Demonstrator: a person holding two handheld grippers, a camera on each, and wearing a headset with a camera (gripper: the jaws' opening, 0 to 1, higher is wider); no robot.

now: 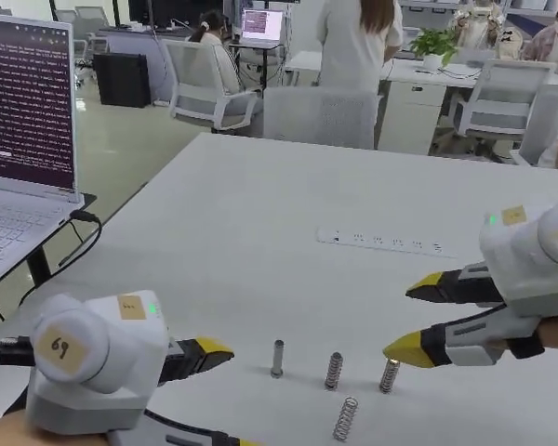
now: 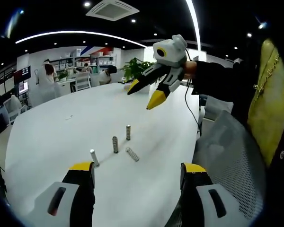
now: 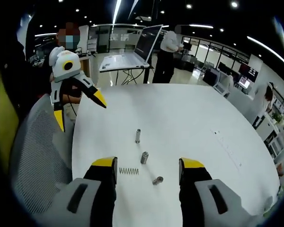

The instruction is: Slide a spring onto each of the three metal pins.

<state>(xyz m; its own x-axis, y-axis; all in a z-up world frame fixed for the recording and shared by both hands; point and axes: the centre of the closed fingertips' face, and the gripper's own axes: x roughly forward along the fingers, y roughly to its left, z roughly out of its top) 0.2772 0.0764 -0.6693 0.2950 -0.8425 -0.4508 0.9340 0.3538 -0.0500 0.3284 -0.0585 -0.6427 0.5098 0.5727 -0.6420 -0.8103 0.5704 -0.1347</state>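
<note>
**One pin bare, one spring loose, both grippers empty**

Three pins stand upright in a row on the white table point(image 1: 260, 214). The bare pin point(image 1: 277, 359) is at the left end in the head view. The middle pin point(image 1: 334, 370) and the end pin point(image 1: 389, 375) each wear a spring. A loose spring point(image 1: 346, 418) lies flat on the table, just on the person's side of those two and touching neither.

The left gripper point(image 2: 138, 168) hovers low beside the bare pin, its jaws spread and holding nothing. The right gripper point(image 1: 411, 319) hangs above the end pin, its jaws also spread and empty. A power strip point(image 1: 386, 242) lies farther back, and a laptop point(image 1: 28, 139) sits off to the left.
</note>
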